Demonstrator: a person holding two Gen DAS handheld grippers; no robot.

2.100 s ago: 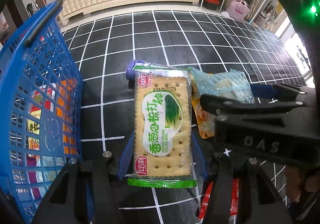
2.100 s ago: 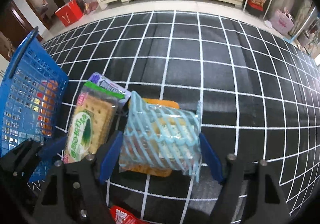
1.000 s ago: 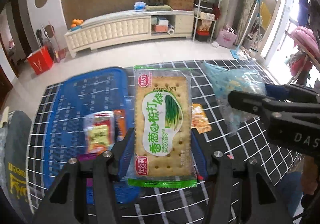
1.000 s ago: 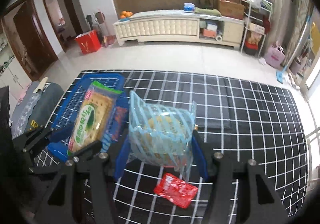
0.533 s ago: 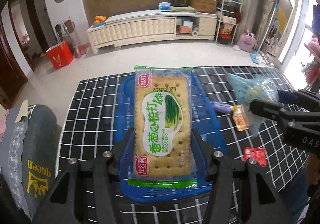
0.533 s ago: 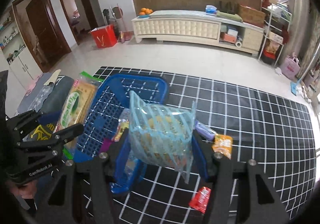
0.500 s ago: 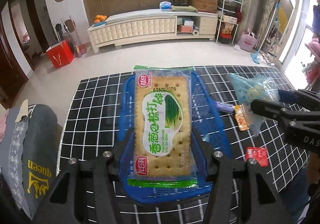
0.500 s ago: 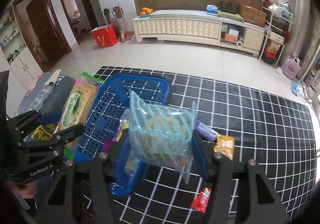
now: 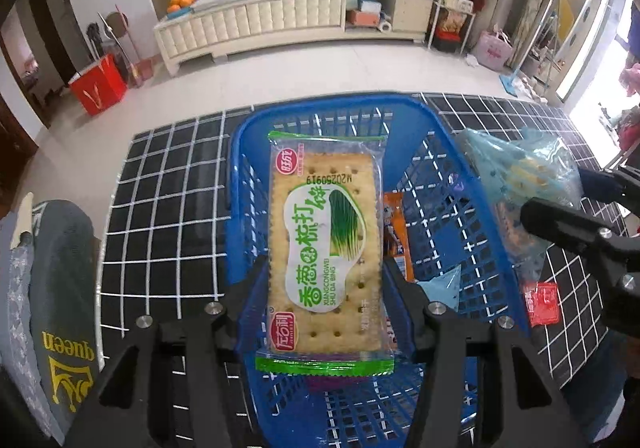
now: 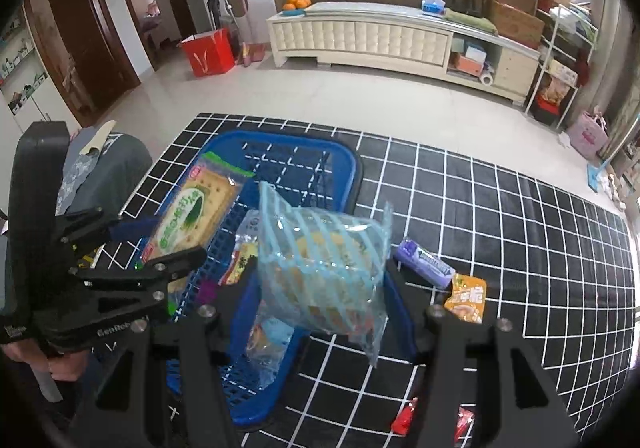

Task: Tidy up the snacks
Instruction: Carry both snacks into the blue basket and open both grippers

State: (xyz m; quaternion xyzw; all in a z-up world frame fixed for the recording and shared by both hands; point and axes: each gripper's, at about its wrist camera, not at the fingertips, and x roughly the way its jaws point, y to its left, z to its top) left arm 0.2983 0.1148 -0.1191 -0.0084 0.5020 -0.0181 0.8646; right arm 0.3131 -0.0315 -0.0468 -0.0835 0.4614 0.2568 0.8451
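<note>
My left gripper (image 9: 324,280) is shut on a green-and-white cracker packet (image 9: 325,248) and holds it high above the blue plastic basket (image 9: 240,184). My right gripper (image 10: 320,288) is shut on a clear bag with light-blue stripes (image 10: 324,252), held above the basket's right rim (image 10: 352,176). The basket holds several snack packets, one orange (image 9: 396,232). From the right wrist view the left gripper (image 10: 152,248) with the cracker packet (image 10: 196,212) hangs over the basket's left side. The striped bag also shows in the left wrist view (image 9: 516,184).
The basket stands on a black mat with a white grid (image 10: 500,216). On the mat right of the basket lie a purple packet (image 10: 424,262), an orange packet (image 10: 466,298) and a red packet (image 9: 542,302). A grey cloth with "queen" lettering (image 9: 60,288) lies to the left.
Both grippers have risen from the mat with their packets and moved left over the basket; in the last half second the basket has come closer beneath them.
</note>
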